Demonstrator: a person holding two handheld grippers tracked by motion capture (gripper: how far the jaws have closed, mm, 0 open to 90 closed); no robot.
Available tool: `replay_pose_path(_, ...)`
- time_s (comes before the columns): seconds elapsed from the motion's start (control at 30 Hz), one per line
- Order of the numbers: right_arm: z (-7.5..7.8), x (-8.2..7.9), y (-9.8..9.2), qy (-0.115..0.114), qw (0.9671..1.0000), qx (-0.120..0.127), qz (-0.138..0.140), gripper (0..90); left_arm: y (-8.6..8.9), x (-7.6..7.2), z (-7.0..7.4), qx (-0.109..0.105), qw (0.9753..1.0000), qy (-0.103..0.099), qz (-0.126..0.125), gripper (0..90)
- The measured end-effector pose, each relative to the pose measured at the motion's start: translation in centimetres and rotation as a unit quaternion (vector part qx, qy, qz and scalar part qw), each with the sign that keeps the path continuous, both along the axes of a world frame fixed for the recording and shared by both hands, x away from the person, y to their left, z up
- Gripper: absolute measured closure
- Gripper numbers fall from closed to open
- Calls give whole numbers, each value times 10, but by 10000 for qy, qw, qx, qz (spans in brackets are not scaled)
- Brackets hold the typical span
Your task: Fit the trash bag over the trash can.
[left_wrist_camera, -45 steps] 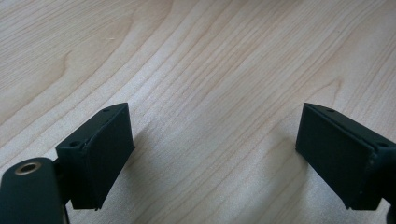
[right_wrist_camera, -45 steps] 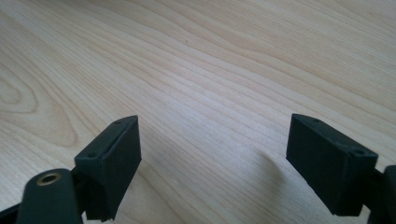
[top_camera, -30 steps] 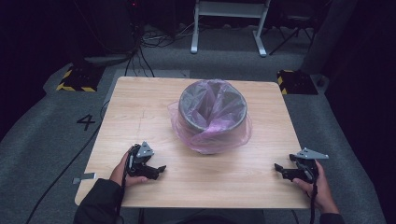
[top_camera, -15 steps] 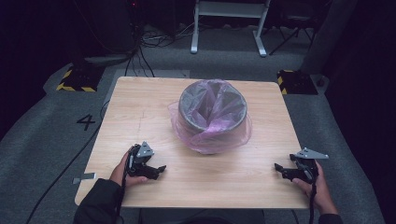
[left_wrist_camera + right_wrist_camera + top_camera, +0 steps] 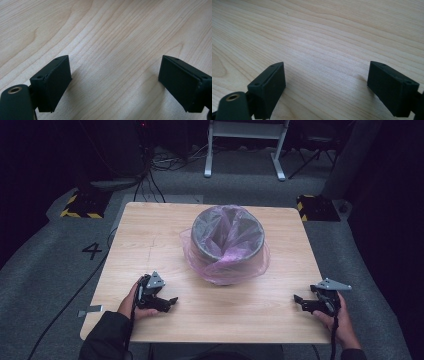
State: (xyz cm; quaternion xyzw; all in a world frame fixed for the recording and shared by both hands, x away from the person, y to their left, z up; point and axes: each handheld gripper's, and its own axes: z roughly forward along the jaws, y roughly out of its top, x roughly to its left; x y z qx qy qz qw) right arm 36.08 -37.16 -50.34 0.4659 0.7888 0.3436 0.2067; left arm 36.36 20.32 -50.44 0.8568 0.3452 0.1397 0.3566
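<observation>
Table (image 5: 150, 245): pale wood with fine brown grain lines, a darker knot showing just ahead of the left gripper (image 5: 113, 82). Both grippers: matte black; the right gripper (image 5: 327, 85) carries a grey plate on top. Bin (image 5: 227, 240), ahead of and between the two grippers: grey, lined with a translucent pink-violet bag (image 5: 235, 262). Floor (image 5: 60, 265), beyond the left gripper: grey carpet, black numeral 4 (image 5: 92, 251); yellow-and-black striped blocks (image 5: 80, 206) farther off.

High view sits above my side of the table (image 5: 150, 235), facing forward and down — whole tabletop plus floor beyond, fairly far off. Left gripper view rides low, looking along its jaws at bare wood grain, very close. Right gripper view — same, close over the wood. All three share the tabletop's near part.
</observation>
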Motion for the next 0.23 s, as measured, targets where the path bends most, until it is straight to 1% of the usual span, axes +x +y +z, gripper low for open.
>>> replay_pose_path(0.23,0,0,0,3,10000,0,5,151,0,1,0,16,10000,11,-11,109)
